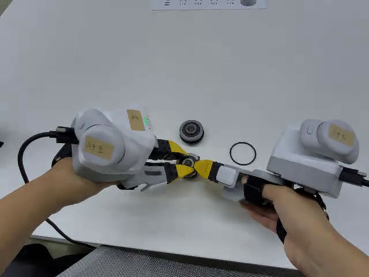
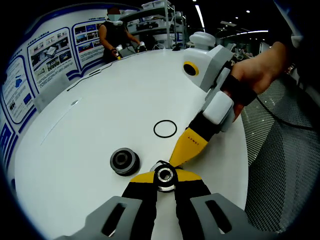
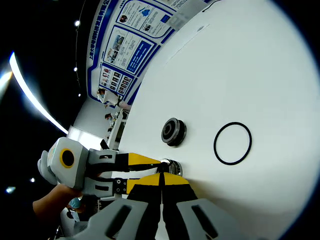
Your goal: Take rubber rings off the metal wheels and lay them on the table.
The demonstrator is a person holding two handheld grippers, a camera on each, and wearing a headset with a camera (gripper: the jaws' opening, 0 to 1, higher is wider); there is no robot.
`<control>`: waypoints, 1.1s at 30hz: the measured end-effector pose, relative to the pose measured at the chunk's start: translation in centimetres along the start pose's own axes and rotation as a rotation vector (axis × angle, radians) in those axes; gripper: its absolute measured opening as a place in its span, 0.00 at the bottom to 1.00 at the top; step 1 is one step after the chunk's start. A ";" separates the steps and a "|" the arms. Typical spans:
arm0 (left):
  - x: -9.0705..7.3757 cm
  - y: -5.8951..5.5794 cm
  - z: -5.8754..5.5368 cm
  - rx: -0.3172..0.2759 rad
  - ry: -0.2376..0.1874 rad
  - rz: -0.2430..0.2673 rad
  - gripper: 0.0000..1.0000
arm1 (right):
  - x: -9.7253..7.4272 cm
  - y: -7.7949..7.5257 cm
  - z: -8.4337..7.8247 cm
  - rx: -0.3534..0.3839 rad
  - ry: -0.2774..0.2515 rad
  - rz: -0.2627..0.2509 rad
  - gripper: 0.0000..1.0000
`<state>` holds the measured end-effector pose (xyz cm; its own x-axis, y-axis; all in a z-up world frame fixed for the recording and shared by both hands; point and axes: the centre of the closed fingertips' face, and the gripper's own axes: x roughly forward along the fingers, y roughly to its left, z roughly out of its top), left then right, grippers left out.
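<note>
The left gripper (image 1: 183,160) had its yellow-tipped jaws closed on a small round metal wheel (image 2: 165,176), held over the near part of the white table (image 1: 242,69). The right gripper (image 1: 203,167) met it from the opposite side, its jaws pressed together and their tips touching the wheel's edge (whether they pinched any rubber there could not be told). A second dark metal wheel (image 1: 191,131) lay flat on the table just beyond the grippers. A thin black rubber ring (image 1: 243,153) lay loose near it, apart from both wheels.
</note>
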<state>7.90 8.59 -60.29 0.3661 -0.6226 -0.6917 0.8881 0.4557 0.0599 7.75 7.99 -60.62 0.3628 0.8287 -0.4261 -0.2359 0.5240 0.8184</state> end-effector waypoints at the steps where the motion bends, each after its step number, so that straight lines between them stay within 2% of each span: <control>1: 0.0 0.0 0.0 0.000 0.000 0.000 0.12 | 0.0 0.1 0.0 -0.004 0.000 0.003 0.00; 14: 0.2 0.4 -0.4 0.002 -0.001 0.000 0.12 | -0.1 0.4 0.0 -0.010 0.001 0.022 0.00; 33: 0.3 0.2 -0.3 0.004 -0.006 0.002 0.12 | -0.6 0.7 -0.1 -0.036 -0.004 0.038 0.00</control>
<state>8.04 8.72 -60.69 0.3692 -0.6254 -0.6875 0.8887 0.4540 0.0643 7.27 7.93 -59.82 0.3565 0.8474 -0.3936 -0.2815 0.4991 0.8195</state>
